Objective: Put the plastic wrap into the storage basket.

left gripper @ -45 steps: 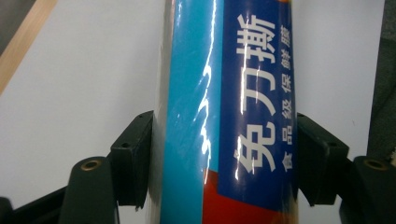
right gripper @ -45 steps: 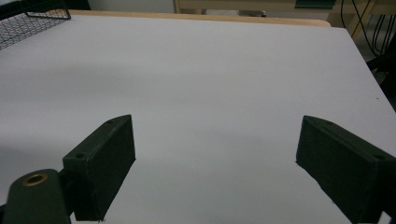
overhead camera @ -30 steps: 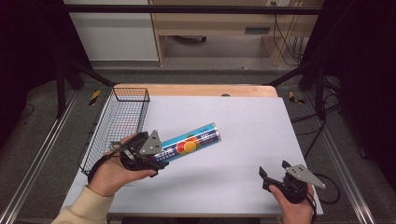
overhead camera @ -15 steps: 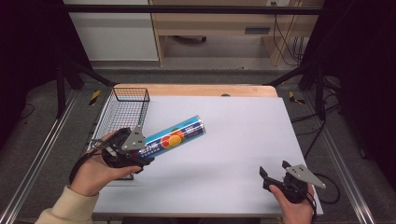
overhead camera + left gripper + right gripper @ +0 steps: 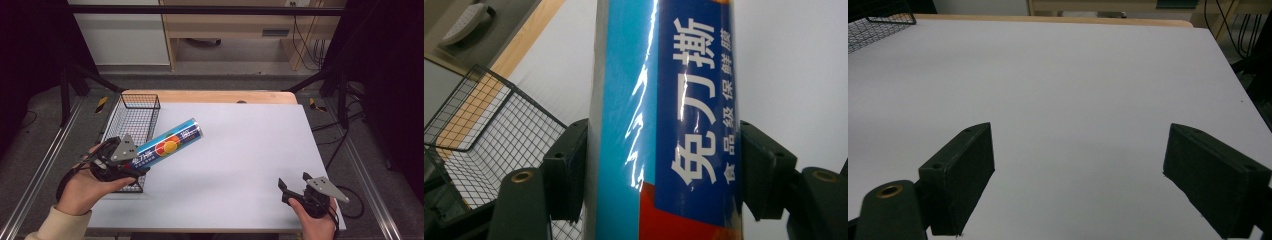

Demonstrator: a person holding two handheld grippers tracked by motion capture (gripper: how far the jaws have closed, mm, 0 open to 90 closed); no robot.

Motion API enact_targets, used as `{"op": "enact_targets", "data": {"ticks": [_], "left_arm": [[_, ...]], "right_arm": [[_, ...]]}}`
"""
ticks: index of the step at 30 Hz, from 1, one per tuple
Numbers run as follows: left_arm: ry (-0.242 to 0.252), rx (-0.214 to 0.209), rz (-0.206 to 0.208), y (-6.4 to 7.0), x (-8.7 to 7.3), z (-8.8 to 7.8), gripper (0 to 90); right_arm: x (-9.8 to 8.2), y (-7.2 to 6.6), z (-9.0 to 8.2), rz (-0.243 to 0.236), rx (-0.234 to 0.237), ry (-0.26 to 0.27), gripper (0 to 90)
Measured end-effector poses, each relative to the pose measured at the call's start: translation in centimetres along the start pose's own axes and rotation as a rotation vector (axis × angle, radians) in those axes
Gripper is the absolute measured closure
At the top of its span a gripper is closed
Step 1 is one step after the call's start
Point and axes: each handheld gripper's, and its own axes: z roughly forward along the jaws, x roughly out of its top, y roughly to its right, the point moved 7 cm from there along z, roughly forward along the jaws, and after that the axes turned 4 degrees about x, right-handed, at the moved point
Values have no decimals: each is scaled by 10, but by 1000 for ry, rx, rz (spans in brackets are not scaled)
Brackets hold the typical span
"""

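Two tools are at work over the white surface (image 5: 240, 150), one in each of the person's hands. At the near left corner of the high view, the left tool (image 5: 131, 167) is clamped on the lower end of a blue tube (image 5: 167, 145), a long glossy cylinder with a red and yellow mark on its side and a silvery far end. The tube is lifted clear of the surface and slants up and away from the hand toward the middle of the surface, its held end above the near right corner of a black wire basket (image 5: 131, 120) that sits along the left edge. In the left gripper view the two black jaws press against opposite sides of the tube (image 5: 664, 120), which rises straight up the middle with white characters on a dark blue band, a lighter blue band beside it and a red patch at the bottom; the basket's mesh (image 5: 479, 135) lies to the left and below. The left hand (image 5: 85, 187) wraps the tool's body, a cream sleeve (image 5: 57, 225) coming in from the bottom edge. Well apart, at the near right corner, the right tool (image 5: 294, 181) is held low with its jaws spread wide and nothing between them; the right gripper view shows bare white surface (image 5: 1073, 90) between the jaws and a corner of the basket (image 5: 878, 27) far off at top left.
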Motion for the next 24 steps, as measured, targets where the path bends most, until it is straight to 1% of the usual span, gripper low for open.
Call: {"op": "enact_targets", "data": {"ticks": [3,6,7,8,10,13,16,19,21,23,24], "left_arm": [[12,2,-13,-2,-2,-2,320],[4,8,-11,-3,-4,-2,321],[5,3,-18,-3,-4,-2,321],[-3,7,-13,-3,-5,-3,321],[4,5,-19,-3,-6,-3,321],[3,22,-25,-6,-9,-5,321],[5,30,-44,-8,-10,-7,321],[6,34,-59,-11,-13,-10,321],[6,35,-61,-13,-15,-11,321],[-3,47,-64,-14,-17,-11,321],[-3,46,-68,-15,-18,-11,321]], "right_arm": [[0,0,0,0,2,1,131],[0,0,0,0,3,1,131],[0,0,0,0,3,1,131],[0,0,0,0,3,1,131],[0,0,0,0,2,1,131],[0,0,0,0,7,2,132],[0,-1,1,2,13,-1,132],[0,-1,1,-3,10,0,133],[0,-1,0,-6,4,0,133],[0,-2,0,-7,1,2,135],[0,-2,0,-5,0,2,136]]}}
